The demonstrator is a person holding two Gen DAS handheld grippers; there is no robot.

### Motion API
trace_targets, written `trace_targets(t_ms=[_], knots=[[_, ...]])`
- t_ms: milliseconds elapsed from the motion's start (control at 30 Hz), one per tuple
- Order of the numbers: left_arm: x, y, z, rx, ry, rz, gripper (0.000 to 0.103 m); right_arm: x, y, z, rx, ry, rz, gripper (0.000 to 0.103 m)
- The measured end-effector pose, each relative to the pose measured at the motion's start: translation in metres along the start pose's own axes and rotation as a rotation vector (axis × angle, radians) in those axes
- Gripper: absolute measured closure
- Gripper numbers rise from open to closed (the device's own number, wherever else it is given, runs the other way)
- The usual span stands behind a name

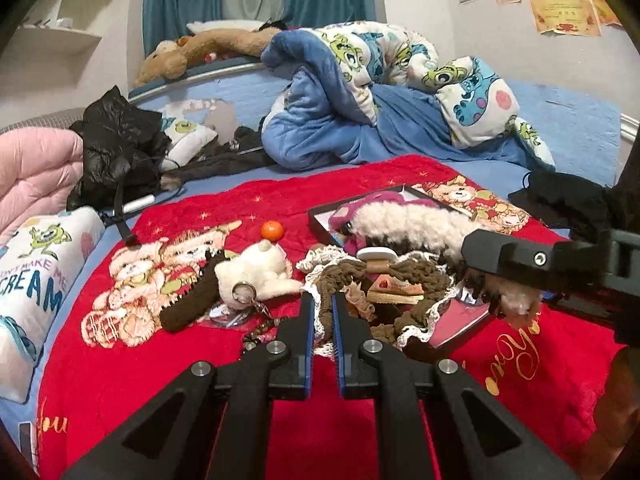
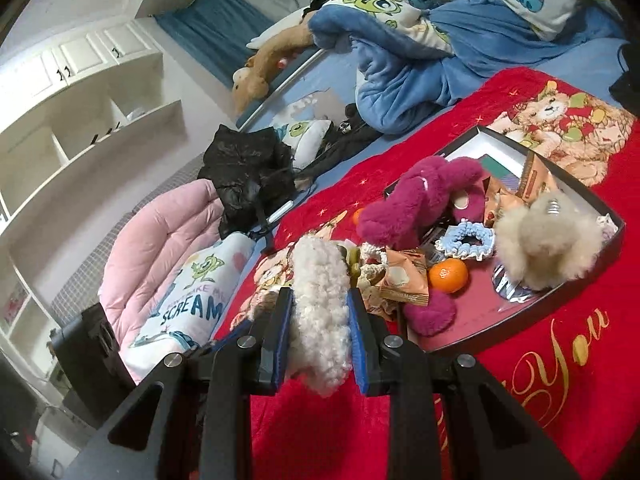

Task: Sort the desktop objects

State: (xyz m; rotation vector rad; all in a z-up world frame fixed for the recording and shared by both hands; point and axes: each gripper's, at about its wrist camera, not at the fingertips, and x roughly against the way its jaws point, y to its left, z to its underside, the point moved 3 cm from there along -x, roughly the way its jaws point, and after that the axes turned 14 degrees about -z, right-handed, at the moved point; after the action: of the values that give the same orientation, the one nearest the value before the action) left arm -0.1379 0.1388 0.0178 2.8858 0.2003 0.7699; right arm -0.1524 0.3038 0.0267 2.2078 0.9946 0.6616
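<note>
A red blanket covers the near part of a bed, with bare red cloth at its near edge and along its far left. A shallow black tray sits right of centre, crowded with a magenta plush, an orange, a blue scrunchie and a beige pompom. Left of the tray lie a white plush bear and a small orange ball. The left gripper slants downward, its fingers pressed together on a brown and white crocheted piece just left of the tray. The right gripper slants down less steeply, pinching a fluffy cream item above the tray's near left corner.
</note>
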Motion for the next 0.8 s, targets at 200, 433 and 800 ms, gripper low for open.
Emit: trace_targets(t_ms=[200,433,800], knots=[[-0.009,0.027,0.004,0.047,0.021,-0.039,0.094,-0.013,0.005,0.003,-0.007,0.012,-0.038,0.078],[-0.019,0.06,0.013,0.03,0.042,-0.103,0.094,-0.052,0.012,0.018,0.032,0.08,0.006,0.078],[-0.036,0.101,0.03,-0.025,0.065,-0.153,0.094,-0.123,0.005,0.053,0.073,0.232,0.094,0.078]])
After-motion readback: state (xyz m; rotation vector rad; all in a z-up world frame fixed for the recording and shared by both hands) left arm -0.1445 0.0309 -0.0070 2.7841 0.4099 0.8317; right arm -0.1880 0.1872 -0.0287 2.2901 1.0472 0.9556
